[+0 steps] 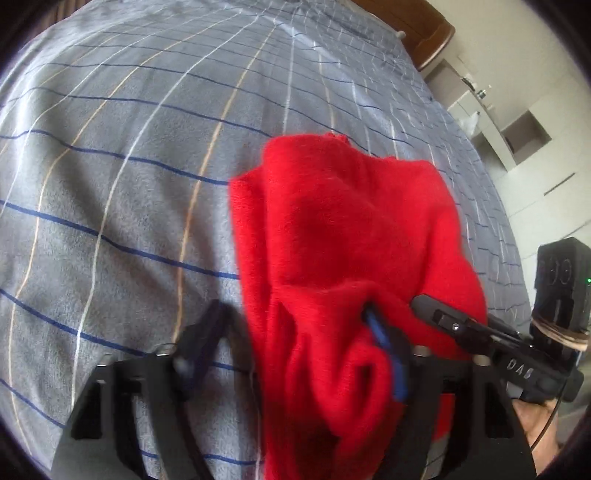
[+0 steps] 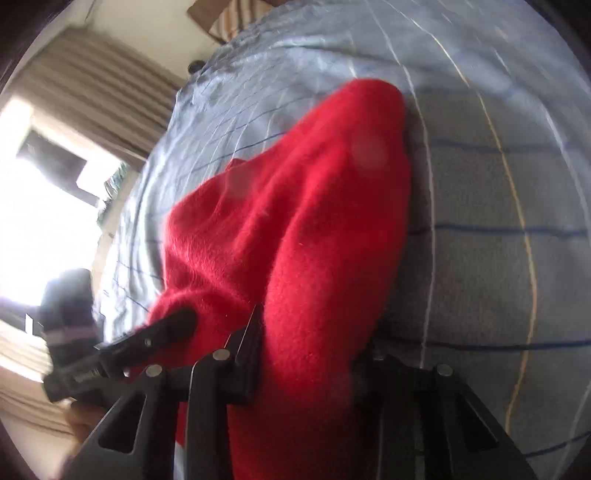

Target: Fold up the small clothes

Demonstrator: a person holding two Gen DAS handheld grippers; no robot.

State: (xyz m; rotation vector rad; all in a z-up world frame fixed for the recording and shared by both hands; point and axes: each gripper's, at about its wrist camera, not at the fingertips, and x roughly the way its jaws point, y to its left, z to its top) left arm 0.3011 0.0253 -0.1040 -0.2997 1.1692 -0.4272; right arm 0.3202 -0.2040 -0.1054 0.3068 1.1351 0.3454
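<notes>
A red fleece garment (image 1: 332,229) lies bunched on the grey checked blanket (image 1: 129,184). My left gripper (image 1: 295,314) straddles its near end. The blue-padded finger (image 1: 384,347) is wrapped in the cloth, while a strip of blanket shows between the other finger (image 1: 207,332) and the cloth's edge. The right gripper (image 1: 443,321) comes in from the right, its tips in the same bunch. In the right wrist view the garment (image 2: 314,221) fills my right gripper (image 2: 314,332). One finger (image 2: 251,332) presses its side and the other is hidden under the cloth. The left gripper (image 2: 166,328) shows at the left.
The blanket (image 2: 480,258) covers a bed that stretches far ahead and to both sides. A wooden headboard (image 1: 417,26) and white shelves (image 1: 517,136) stand beyond the far edge. Curtains (image 2: 92,92) and a bright window (image 2: 37,221) are off to the side. A hand (image 1: 535,424) holds the right gripper.
</notes>
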